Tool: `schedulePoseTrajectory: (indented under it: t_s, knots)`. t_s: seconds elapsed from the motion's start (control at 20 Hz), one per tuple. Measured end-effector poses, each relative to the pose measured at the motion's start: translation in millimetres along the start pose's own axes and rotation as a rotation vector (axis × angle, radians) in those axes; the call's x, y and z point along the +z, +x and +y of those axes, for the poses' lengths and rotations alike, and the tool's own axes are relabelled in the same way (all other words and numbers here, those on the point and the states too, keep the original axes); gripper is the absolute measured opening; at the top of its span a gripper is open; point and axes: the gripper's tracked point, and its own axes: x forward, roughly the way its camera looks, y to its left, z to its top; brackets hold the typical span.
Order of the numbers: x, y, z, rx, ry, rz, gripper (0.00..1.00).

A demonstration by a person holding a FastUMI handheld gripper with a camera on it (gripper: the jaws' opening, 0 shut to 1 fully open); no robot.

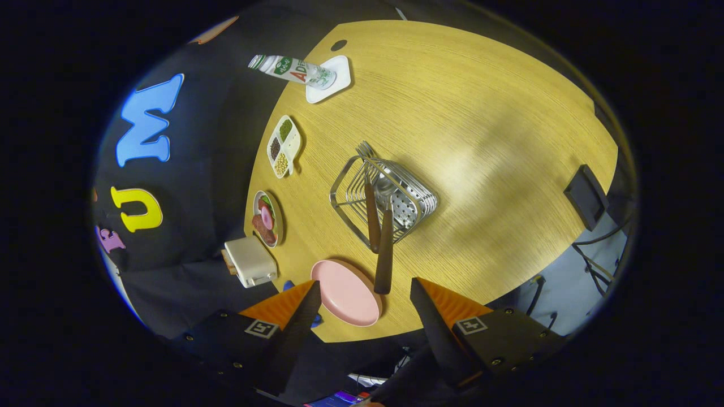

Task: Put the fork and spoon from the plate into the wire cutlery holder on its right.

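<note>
Already the fork (370,195) and spoon (386,249) stand in the holder (384,198).
The plate (345,291) lies bare; the gripper (365,299) hangs above it, fingers apart, holding nothing, so no grasp seems needed.

gripper (365,297): fingers spread apart, holding nothing, high above table (481,113) | pink plate (346,292): bare, between fingers | fork (370,198) and spoon (386,249): standing in wire cutlery holder (384,198), handles leaning toward plate
</note>
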Motion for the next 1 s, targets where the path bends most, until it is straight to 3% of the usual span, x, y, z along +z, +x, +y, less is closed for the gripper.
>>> schedulePoseTrajectory:
  t_s: [0.3,0.5,0.7,1.0]
  knots:
    - [21,-32,16,-0.067,-0.259,-0.206,0.98]
    - [40,-64,58,-0.049,-0.47,-0.404,0.98]
    - [54,-100,100,0.001,-0.584,-0.605,0.98]
    - [66,-146,139,-0.018,-0.741,-0.855,0.97]
